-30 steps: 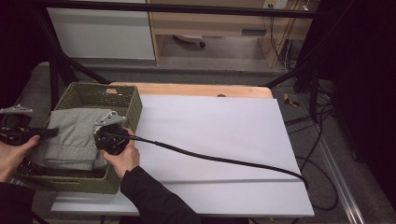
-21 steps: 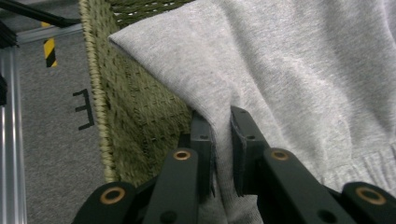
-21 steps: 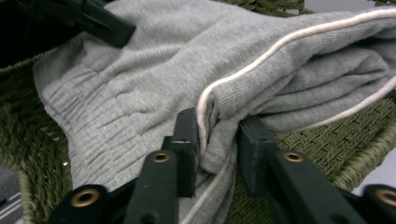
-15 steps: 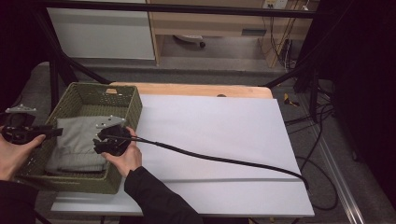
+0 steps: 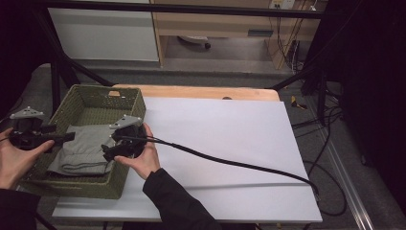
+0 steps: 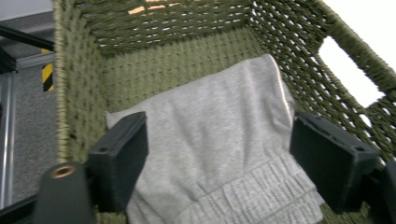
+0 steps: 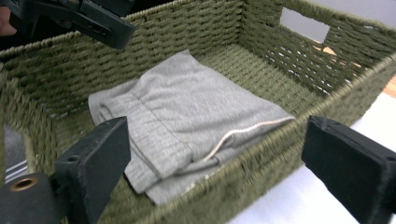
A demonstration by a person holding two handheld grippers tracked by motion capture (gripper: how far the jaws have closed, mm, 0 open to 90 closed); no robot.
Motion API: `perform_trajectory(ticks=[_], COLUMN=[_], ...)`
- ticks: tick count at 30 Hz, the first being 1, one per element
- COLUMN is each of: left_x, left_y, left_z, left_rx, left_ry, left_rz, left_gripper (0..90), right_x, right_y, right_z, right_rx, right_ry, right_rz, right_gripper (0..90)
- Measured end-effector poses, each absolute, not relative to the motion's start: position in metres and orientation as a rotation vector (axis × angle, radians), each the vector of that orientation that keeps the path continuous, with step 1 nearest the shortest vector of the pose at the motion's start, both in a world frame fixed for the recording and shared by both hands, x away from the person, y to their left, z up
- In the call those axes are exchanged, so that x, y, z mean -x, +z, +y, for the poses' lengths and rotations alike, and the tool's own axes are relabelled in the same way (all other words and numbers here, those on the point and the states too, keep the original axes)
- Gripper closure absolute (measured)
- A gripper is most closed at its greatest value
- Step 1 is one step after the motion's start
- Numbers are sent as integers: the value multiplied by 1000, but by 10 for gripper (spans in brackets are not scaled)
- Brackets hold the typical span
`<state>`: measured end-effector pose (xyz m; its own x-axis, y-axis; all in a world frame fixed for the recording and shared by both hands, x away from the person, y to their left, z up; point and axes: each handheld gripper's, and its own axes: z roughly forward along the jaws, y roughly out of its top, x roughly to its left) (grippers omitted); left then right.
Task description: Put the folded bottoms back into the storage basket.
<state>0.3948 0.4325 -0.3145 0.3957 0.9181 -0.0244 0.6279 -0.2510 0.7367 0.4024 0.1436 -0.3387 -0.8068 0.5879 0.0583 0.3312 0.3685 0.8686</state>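
A green woven basket (image 5: 95, 88) stands at the table's left end, and a folded grey garment (image 5: 84, 148) with an elastic waistband lies flat in its near half. My left gripper (image 5: 67, 137) hovers over the basket's left rim, pointing in over the garment. My right gripper (image 5: 106, 152) is at the basket's right wall. Both have just been opening their jaws and stand open. In the left gripper view the garment (image 6: 210, 93) lies below the left gripper (image 6: 217, 135), untouched. In the right gripper view the right gripper (image 7: 219, 135) is above the basket's wall (image 7: 196, 28), with the garment (image 7: 187, 107) beyond it.
A white sheet (image 5: 230, 143) covers the table to the right of the basket. The right gripper's black cable (image 5: 230, 163) trails across it to the right edge. A wooden strip (image 5: 206, 92) shows at the far edge. Loose cables lie on the floor at the right.
Both grippers went from shut on the garment to open. The garment dropped and now lies flat in the basket. The right gripper drew back to the right and a little up.
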Motion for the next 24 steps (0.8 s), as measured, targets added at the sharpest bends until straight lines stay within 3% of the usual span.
perform_trajectory(ticks=[8, 24], left_x=[-392, -390], left_y=[-314, -316], left_z=[422, 399], left_rx=[-1984, -2006], left_ry=[528, 522], left_rz=[1308, 1273], left_gripper=[87, 21], right_x=[-405, -408], right_y=[-338, -342], right_z=[112, 59], right_rx=[-862, -905], right_ry=[1408, 1345], right_rz=[2398, 2406], right_gripper=[48, 33])
